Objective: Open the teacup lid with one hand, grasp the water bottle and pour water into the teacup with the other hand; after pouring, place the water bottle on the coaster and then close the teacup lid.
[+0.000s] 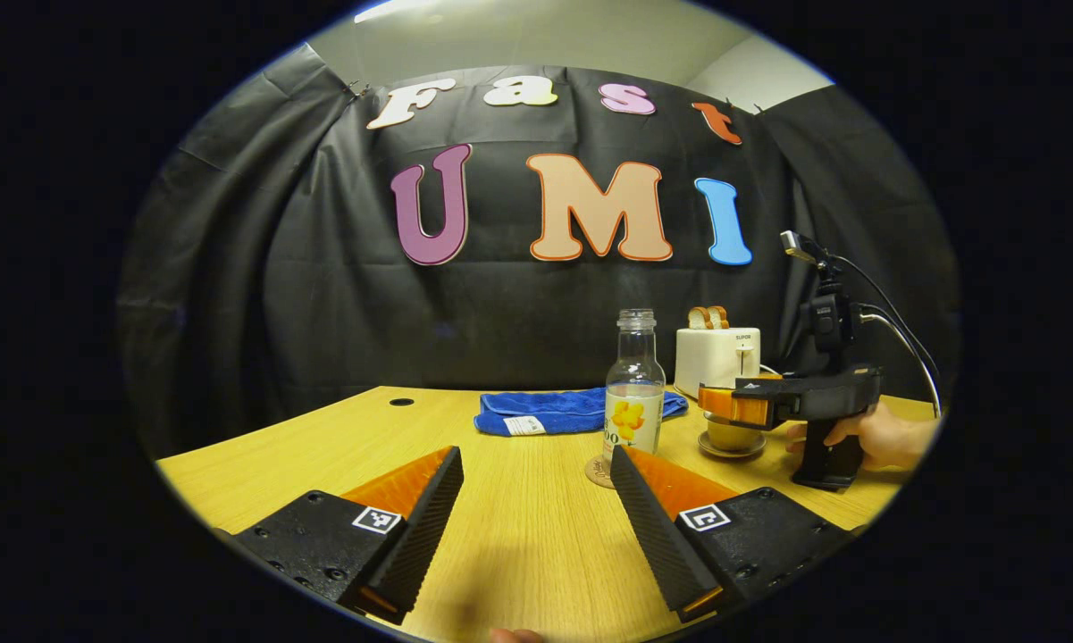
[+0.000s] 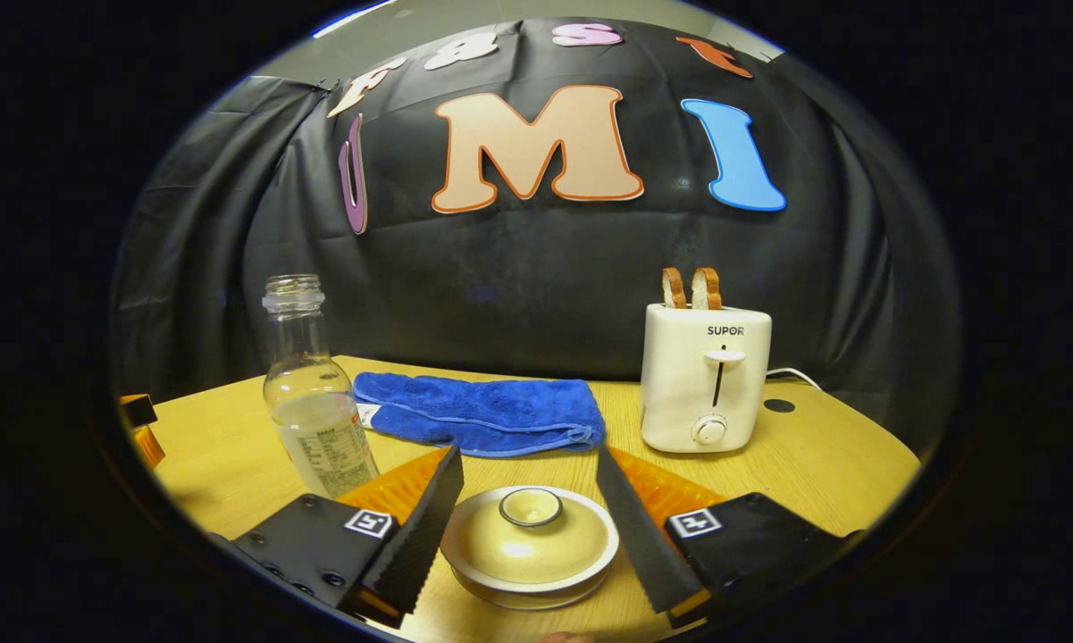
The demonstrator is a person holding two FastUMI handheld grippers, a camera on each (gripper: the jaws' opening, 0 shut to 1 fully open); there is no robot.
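An uncapped clear water bottle (image 1: 634,393) (image 2: 314,402), partly full, stands on a round coaster (image 1: 599,471) mid-table. My left gripper (image 1: 535,460) is open, low over the table, short of the bottle and slightly to its left, holding nothing. The pale teacup (image 1: 731,436) (image 2: 529,545) sits on its saucer with the lid (image 2: 527,536) on. My right gripper (image 2: 528,460) (image 1: 740,406) is open, one finger on each side of the lid, just above it. I cannot tell whether the fingers touch the lid. A hand (image 1: 867,433) holds the right gripper's grip.
A folded blue cloth (image 1: 572,411) (image 2: 487,413) lies behind the bottle. A white toaster (image 1: 716,357) (image 2: 704,375) with two bread slices stands at the back right, its cord trailing off behind. The wooden table (image 1: 518,536) has round holes near the far edge.
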